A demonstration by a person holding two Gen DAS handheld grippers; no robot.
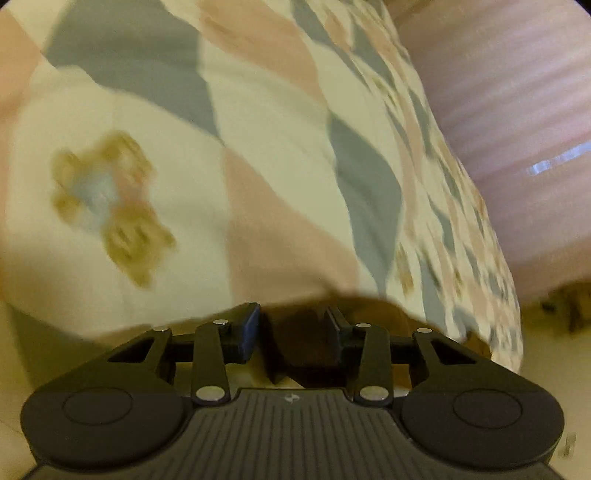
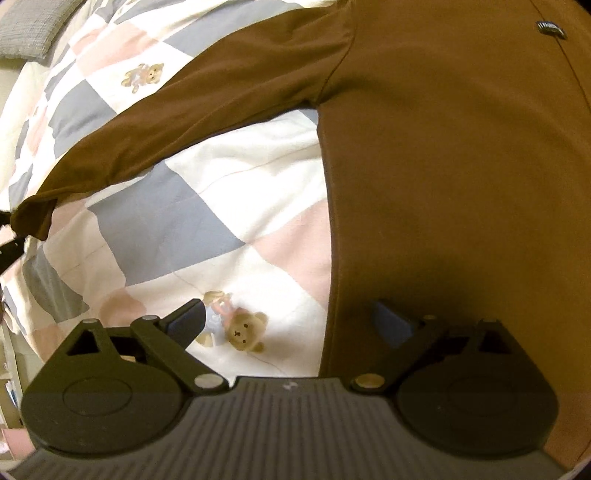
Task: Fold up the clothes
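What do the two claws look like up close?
Both look the same. The left claw and the right claw are black, with a ribbed grey body, round black discs on each side, silver rivets on the link bars, and dark blue pads on the fingertips.

Soft matt cloth under hard matt plastic

The brown garment [image 2: 443,155] is smooth, matt knit cloth with stitched seams; the patchwork quilt [image 2: 207,206] is matt woven cotton (printed bears, faint creases). The grey pillow [image 2: 26,29] looks coarsely woven. Both the left claw [image 1: 293,332] and right claw [image 2: 291,325] are matt black plastic with ribbed housings, shiny metal rivets and dull blue pads [image 2: 391,323].
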